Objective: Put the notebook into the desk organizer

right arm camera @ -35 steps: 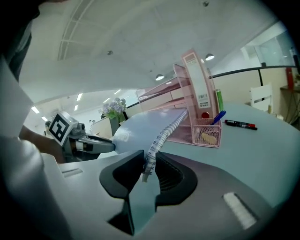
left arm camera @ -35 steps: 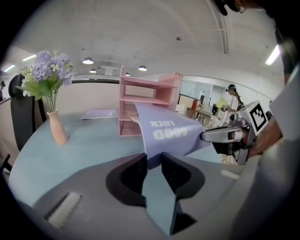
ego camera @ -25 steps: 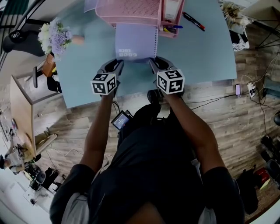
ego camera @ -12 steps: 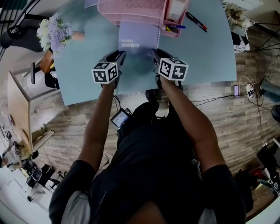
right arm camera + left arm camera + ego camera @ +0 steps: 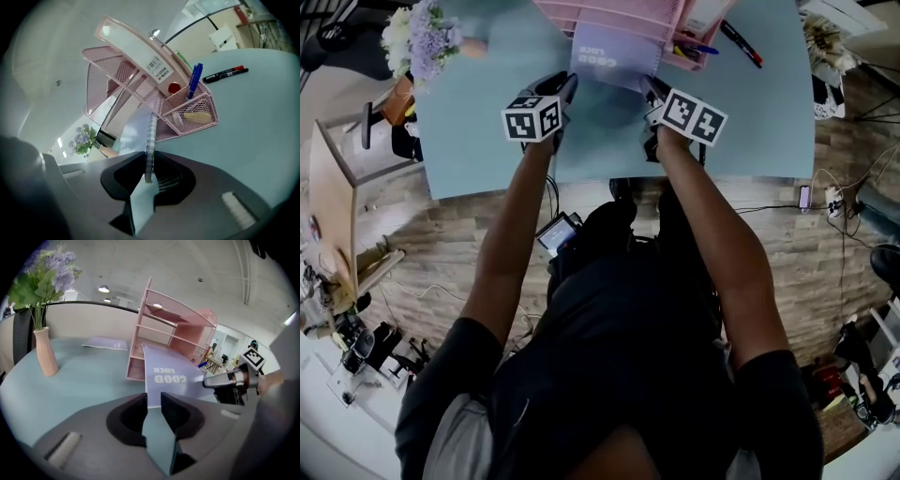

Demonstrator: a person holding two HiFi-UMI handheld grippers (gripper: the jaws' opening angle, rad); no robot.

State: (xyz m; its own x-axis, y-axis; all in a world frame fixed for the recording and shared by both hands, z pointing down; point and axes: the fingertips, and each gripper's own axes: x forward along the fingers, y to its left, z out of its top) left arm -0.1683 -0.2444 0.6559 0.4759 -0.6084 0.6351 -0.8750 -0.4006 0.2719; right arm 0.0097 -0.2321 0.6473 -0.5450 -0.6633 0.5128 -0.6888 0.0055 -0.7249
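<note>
The lavender spiral notebook (image 5: pixel 612 62) is held tilted off the blue table, its far edge at the lowest shelf of the pink mesh desk organizer (image 5: pixel 600 14). My left gripper (image 5: pixel 566 89) is shut on its near left corner (image 5: pixel 154 392). My right gripper (image 5: pixel 650 87) grips the spiral binding (image 5: pixel 150 140) on the right edge; its jaws have just been closing on it. In the left gripper view the cover (image 5: pixel 168 376) faces up in front of the organizer (image 5: pixel 164 329), and the right gripper (image 5: pixel 229 380) shows at the notebook's far edge.
The organizer's pen cup (image 5: pixel 190 112) holds a blue pen (image 5: pixel 194 79). A black and red marker (image 5: pixel 741 42) lies on the table (image 5: pixel 487 131) to the right. A vase of flowers (image 5: pixel 46 352) stands at the left, with another flat notebook (image 5: pixel 105 343) behind it.
Both grippers have carried the notebook forward toward the organizer, so more of it lies under the pink shelf. The right gripper has rolled.
</note>
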